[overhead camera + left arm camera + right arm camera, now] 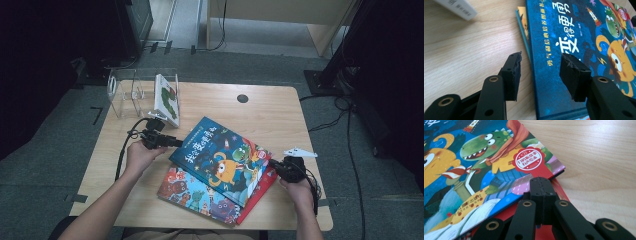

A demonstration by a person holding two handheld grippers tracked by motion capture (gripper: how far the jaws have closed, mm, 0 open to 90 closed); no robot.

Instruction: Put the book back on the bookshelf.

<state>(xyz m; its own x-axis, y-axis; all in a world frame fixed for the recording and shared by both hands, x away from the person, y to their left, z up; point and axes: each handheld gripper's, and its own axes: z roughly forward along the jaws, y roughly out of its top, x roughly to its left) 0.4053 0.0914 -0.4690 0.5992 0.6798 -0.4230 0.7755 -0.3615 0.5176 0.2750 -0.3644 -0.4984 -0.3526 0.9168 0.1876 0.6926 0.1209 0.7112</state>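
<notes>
Black hand-held gripper [176, 143] jaws, brass rivets, trailing cables

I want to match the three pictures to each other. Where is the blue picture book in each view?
High view: the blue picture book lies at the table's centre, on top of two other books.
Left gripper view: upper right, with the open fingers straddling its edge.
Right gripper view: upper left.
Shared landmark: the green dinosaur on its cover.
</notes>
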